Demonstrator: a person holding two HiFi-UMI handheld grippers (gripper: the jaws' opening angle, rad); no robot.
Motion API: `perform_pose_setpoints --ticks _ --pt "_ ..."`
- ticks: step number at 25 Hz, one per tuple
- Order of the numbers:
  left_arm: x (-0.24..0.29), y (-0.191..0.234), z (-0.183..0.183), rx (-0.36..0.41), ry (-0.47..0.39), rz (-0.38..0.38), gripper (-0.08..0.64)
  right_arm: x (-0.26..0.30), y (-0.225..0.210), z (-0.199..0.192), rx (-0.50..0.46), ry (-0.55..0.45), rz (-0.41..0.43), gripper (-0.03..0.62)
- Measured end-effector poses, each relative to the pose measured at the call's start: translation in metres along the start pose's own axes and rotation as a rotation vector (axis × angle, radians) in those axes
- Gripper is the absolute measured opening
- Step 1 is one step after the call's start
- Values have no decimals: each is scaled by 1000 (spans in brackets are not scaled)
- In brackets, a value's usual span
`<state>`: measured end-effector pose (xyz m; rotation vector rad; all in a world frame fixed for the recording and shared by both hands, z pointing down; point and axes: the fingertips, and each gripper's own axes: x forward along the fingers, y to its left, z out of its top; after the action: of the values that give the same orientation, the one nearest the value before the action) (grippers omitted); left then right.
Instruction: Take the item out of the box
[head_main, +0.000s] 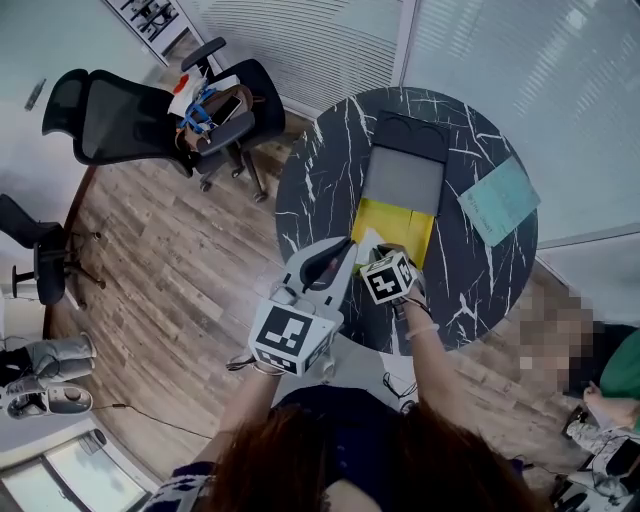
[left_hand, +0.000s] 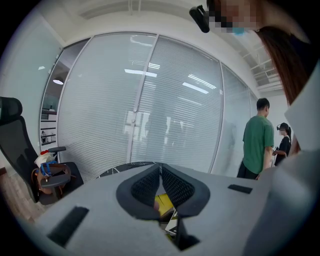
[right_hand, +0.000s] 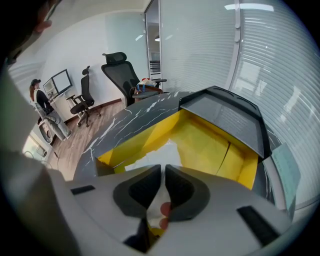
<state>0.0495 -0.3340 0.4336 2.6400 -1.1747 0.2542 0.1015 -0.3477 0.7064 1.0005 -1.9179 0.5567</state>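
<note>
Box (right_hand: 220, 142) is open. My R claw (right_hand: 162, 172) is clamped on the white item (right_hand: 159, 156), prob. still inside, needs lifting out. L claw (left_hand: 160, 171) at the near left, pinched together, empty.

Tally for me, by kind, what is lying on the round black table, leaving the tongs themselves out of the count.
Yellow box, its dark lid open: 1
White item in the box, pinched by the right tongs: 1
Pale green sheet: 1
Total: 3
</note>
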Motion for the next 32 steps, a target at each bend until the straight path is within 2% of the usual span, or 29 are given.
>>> perform_pose_setpoints --ticks 6,12,32 --pt "-9 0 0 -2 -3 0 31 -4 0 0 21 0 -38 29" --pt "-18 -2 -2 1 -10 -3 31 -20 -9 10 101 -53 -76 26" --pt "-67 -24 18 40 -94 -68 31 -82 5 24 84 -185 -201 25"
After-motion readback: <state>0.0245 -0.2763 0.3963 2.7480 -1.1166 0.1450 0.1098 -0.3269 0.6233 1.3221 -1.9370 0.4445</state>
